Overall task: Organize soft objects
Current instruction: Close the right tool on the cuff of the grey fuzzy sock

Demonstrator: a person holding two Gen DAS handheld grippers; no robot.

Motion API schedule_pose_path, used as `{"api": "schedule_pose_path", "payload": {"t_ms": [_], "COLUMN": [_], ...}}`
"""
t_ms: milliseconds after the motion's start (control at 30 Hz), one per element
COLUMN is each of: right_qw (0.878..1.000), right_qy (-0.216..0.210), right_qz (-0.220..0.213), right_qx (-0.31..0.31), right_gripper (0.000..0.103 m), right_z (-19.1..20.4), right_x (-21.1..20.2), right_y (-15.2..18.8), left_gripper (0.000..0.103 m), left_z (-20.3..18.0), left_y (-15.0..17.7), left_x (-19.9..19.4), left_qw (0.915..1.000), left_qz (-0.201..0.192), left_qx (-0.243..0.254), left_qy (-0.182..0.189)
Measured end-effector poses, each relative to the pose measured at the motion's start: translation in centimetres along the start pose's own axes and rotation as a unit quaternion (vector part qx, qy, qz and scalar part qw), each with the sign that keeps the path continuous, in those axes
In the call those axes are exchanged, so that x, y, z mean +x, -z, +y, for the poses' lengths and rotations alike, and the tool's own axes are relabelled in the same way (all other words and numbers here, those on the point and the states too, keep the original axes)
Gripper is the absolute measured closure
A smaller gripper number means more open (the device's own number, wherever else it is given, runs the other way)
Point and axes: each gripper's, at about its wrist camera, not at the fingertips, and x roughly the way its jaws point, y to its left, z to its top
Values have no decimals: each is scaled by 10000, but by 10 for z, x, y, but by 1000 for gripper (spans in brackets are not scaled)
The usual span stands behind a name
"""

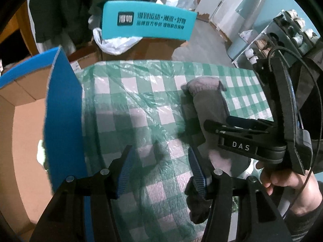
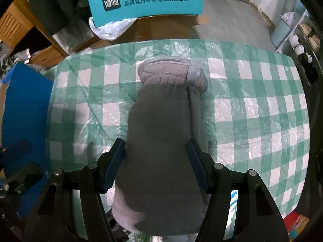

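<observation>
While the blue-flapped cardboard box (image 1: 30,121) waits open at the far left, likely as the bin for sorted items, the left claw (image 1: 161,173) hangs released over the checked worktop (image 1: 131,104), a dark scrap of fabric (image 1: 198,203) by its right finger, perhaps touching. Right of it, the right claw (image 2: 155,167) is clenched around the grey plush garment (image 2: 161,121), which lies lengthwise on the worktop.

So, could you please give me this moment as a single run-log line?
right tongs: closed around grey plush slipper | left tongs: open, empty | slipper on checkered tablecloth | blue-flapped box at left
</observation>
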Motion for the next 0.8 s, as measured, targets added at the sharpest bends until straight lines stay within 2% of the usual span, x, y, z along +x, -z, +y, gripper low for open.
{"api": "schedule_pose_path", "payload": {"t_ms": [300, 533, 567, 600, 700, 800], "right_qw": [9998, 9997, 9997, 9996, 9996, 9994], "right_qy": [25, -118, -142, -196, -236, -289], "right_qz": [202, 173, 164, 163, 100, -29], "right_qx": [-9, -97, -108, -117, -144, -161], "right_gripper": [40, 42, 54, 71, 83, 89], "right_z": [-1, -6, -6, -7, -9, -9], "right_x": [19, 24, 24, 24, 23, 17], "right_y": [-3, 0, 0, 1, 1, 2], "left_gripper": [47, 47, 46, 46, 46, 46], "left_z": [1, -3, -3, -4, -6, -7], "left_y": [0, 0, 1, 1, 2, 3], "left_x": [22, 30, 30, 31, 31, 30], "left_qw": [9996, 9993, 9993, 9993, 9992, 9992], "left_qz": [264, 358, 367, 372, 387, 392], "left_qx": [27, 72, 78, 83, 93, 86], "left_qy": [-50, -71, -68, -69, -67, -46]}}
